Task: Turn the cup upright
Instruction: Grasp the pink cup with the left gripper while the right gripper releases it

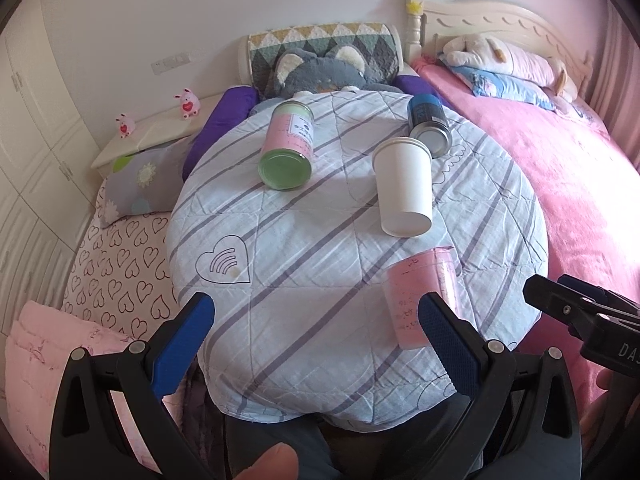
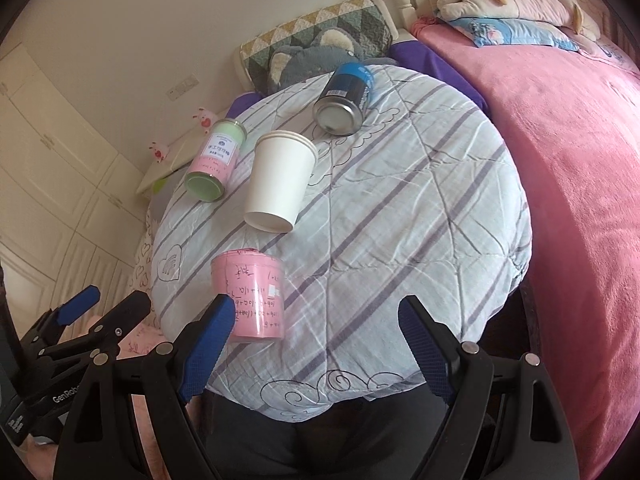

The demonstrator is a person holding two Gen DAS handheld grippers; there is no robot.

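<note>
Striped quilt (image 1: 312, 280) spread over a bed, pink blanket (image 2: 580, 200) at 3 o'clock. White paper cup (image 1: 404, 188) tipped on its side at mid-quilt, base toward the cameras. Pink cup (image 2: 250, 296) inverted at 6 o'clock of it (scribbles legible only from the right wrist). Left tongs (image 1: 316, 332) and right tongs (image 2: 316, 344) both spread wide, gripping nothing.

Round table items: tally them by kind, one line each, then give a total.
Cups: 2, the white paper cup and the pink plastic cup
Jars: 1, the pink-and-green jar
Cans: 1, the blue can
Total: 4, all on the striped cloth
</note>
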